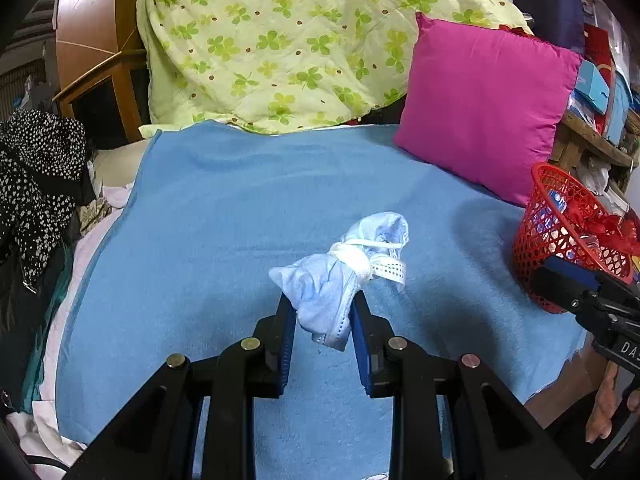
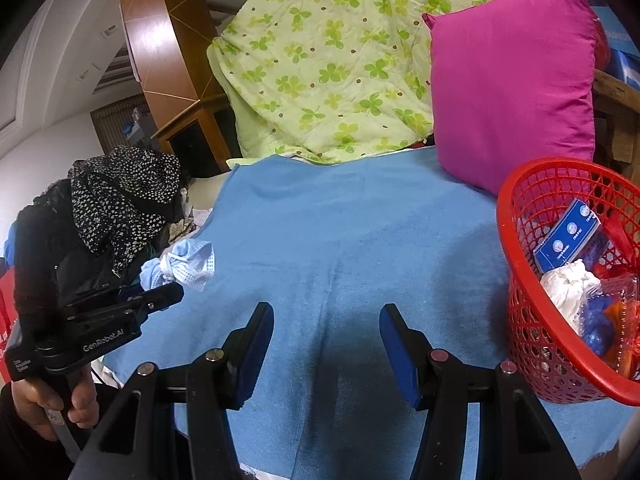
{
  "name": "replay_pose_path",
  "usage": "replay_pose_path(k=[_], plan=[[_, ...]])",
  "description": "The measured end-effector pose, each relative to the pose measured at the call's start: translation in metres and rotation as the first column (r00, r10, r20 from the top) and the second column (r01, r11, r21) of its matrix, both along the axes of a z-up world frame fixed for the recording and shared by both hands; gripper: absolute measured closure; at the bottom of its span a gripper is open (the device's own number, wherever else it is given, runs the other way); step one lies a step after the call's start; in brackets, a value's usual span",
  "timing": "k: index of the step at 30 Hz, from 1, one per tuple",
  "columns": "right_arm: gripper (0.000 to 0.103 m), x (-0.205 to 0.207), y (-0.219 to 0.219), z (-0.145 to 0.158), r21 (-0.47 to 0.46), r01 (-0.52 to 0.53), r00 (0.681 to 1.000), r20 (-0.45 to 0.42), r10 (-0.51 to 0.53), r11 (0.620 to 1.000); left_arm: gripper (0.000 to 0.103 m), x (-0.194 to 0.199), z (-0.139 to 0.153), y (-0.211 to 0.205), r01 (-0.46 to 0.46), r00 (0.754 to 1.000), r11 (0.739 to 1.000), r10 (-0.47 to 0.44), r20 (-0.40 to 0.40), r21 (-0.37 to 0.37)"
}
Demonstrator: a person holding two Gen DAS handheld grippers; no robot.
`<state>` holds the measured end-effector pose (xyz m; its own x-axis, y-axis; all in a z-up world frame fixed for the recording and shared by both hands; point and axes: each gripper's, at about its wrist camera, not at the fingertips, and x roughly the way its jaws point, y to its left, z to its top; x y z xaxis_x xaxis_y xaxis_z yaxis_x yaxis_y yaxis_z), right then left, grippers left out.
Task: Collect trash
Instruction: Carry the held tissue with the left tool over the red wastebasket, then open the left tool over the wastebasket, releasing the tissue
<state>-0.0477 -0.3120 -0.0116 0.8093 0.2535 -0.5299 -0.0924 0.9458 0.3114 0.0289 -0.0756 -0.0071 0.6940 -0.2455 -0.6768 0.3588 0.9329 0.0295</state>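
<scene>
While the left gripper (image 1: 323,312) pinches the balled-up mask (image 1: 340,276), the red basket (image 1: 560,240) sits far right; right gripper (image 2: 326,340) gapes wide, empty.

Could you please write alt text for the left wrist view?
The left gripper holds a crumpled blue face mask between its jaws above a blue blanket. A red mesh basket sits at right, a magenta pillow behind.
</scene>
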Motion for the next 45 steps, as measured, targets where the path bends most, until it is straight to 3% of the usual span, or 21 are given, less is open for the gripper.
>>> replay_pose_path(k=[6,15,20,23,35,45], plan=[[0.044,0.000,-0.007,-0.003,-0.008,0.012,1.000,-0.017,-0.012,1.000,0.075,-0.005,0.012,-0.011,0.021,0.999,1.000,-0.022,0.027,0.012],[0.044,-0.035,-0.033,0.017,0.005,0.108,0.987,0.119,-0.108,0.994,0.075,-0.012,0.030,-0.039,0.081,0.995,0.996,-0.082,0.059,0.027],[0.044,-0.078,-0.059,0.041,0.056,0.215,0.927,0.302,-0.222,0.975,0.075,-0.013,0.042,-0.063,0.135,0.988,0.990,-0.136,0.076,0.028],[0.044,-0.099,-0.078,0.046,0.095,0.301,0.880,0.356,-0.314,0.949,0.075,-0.017,0.047,-0.083,0.177,0.980,0.984,-0.179,0.083,0.030],[0.044,-0.132,-0.154,0.036,0.231,0.496,0.784,0.296,-0.546,0.837,0.075,-0.028,0.059,-0.167,0.344,0.937,0.939,-0.345,0.056,0.012],[0.044,-0.145,-0.182,0.029,0.283,0.559,0.736,0.264,-0.624,0.779,0.074,-0.027,0.061,-0.233,0.437,0.898,0.899,-0.439,0.044,0.036]])
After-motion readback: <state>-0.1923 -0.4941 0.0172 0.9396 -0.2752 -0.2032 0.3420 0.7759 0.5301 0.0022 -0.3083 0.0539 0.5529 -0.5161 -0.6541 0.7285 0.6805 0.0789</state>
